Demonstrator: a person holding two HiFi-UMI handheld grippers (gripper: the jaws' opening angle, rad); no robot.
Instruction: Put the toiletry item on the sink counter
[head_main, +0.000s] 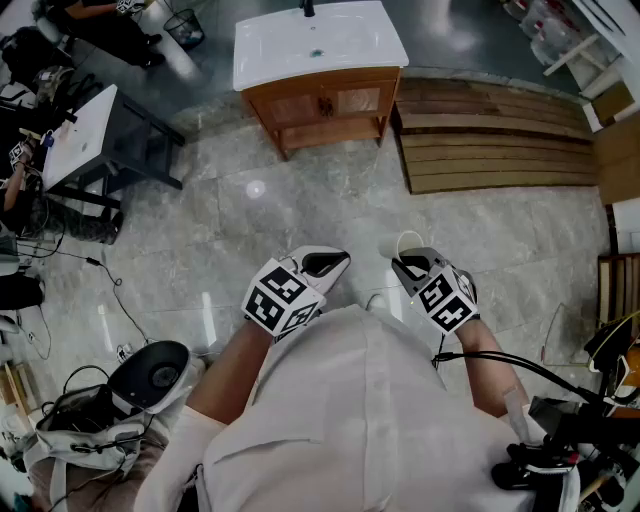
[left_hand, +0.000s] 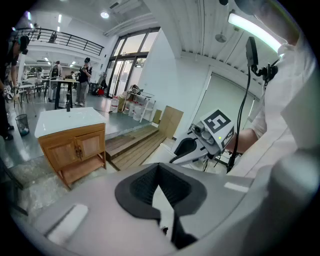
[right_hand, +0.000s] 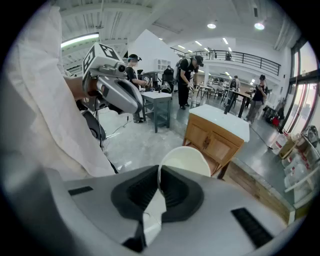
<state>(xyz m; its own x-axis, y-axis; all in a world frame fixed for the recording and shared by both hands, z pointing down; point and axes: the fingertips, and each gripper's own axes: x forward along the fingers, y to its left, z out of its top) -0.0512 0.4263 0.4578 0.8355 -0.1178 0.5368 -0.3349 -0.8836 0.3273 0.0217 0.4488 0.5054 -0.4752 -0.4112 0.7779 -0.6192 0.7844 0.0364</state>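
Observation:
The sink counter (head_main: 318, 40) is a white basin top on a wooden cabinet, standing far ahead across the grey floor. It also shows in the left gripper view (left_hand: 70, 120) and the right gripper view (right_hand: 222, 120). My right gripper (head_main: 405, 265) is held close to my body, shut on the thin rim of a round white cup-like toiletry item (head_main: 408, 242). That white item (right_hand: 184, 161) sticks out past the jaws of the right gripper (right_hand: 159, 175). Beside it, my left gripper (head_main: 325, 263) is shut with nothing seen between its jaws (left_hand: 159, 175).
A low wooden platform (head_main: 495, 145) lies right of the sink cabinet. At the left stands a dark-legged table (head_main: 75, 135) with people near it. A round black device (head_main: 152, 375) and cables lie at lower left, more equipment (head_main: 560, 450) at lower right.

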